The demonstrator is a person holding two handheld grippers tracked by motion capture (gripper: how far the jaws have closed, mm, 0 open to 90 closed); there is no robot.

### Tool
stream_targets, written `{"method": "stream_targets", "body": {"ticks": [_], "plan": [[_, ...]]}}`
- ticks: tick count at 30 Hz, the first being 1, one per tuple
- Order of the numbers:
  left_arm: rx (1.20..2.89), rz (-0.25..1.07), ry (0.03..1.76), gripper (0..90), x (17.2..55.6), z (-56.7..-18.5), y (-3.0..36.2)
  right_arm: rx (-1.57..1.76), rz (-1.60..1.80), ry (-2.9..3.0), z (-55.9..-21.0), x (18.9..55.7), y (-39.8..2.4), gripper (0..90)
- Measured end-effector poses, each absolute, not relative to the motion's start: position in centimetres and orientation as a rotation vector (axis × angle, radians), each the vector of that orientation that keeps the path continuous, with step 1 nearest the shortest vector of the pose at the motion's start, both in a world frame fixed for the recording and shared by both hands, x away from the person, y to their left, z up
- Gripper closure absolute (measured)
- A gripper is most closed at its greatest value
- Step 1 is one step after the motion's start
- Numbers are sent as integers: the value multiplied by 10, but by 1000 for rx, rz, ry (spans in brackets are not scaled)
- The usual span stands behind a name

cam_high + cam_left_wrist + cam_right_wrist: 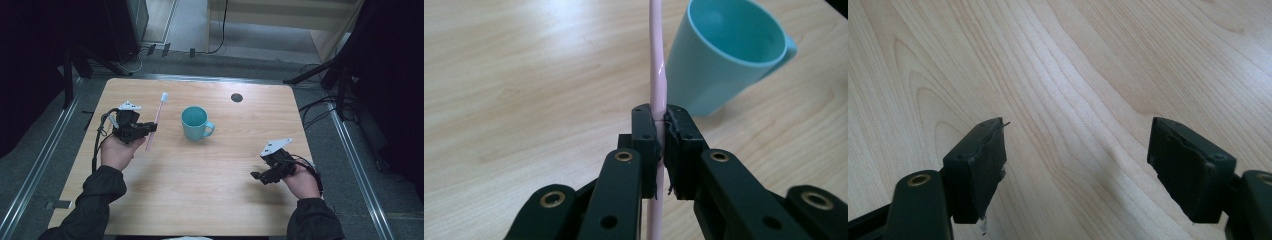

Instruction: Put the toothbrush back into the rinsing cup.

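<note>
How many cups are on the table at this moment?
1. The teal cup stands upright near the table's middle, just right of the pink toothbrush gripped by the left gripper. Nothing in view could hide another.

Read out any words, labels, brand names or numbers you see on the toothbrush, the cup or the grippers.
None: no readable text anywhere.
The pink toothbrush is plain.
The teal cup is plain.
The left hand-held gripper and the right hand-held gripper carry no lettering.
The wooden table bears none.

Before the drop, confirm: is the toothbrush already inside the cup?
No, the toothbrush is clamped in the left gripper, beside the cup, not in it.
</note>
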State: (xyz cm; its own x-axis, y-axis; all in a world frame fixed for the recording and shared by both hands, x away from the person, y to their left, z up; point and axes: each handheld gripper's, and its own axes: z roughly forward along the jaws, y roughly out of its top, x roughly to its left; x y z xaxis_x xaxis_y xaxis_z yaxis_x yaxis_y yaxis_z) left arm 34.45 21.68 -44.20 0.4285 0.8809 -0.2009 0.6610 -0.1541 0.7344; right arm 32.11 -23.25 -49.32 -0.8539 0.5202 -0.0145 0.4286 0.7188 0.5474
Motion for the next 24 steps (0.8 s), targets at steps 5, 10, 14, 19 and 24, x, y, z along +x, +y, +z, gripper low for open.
{"method": "stream_targets", "body": {"ticks": [5,10,14,19,24], "plan": [[1855,371,1289,838,347,-432,212,769,822,2750,-492,322,-232,234],[1831,379,1284,838,351,-426,209,751,829,2755,-493,324,-230,234],[1804,353,1278,838,355,-421,206,750,839,2756,-492,325,-229,234],[1785,349,1264,838,360,-414,201,739,846,2758,-491,327,-226,234],[1786,366,1234,838,366,-399,191,728,853,2765,-491,330,-223,234]]}}
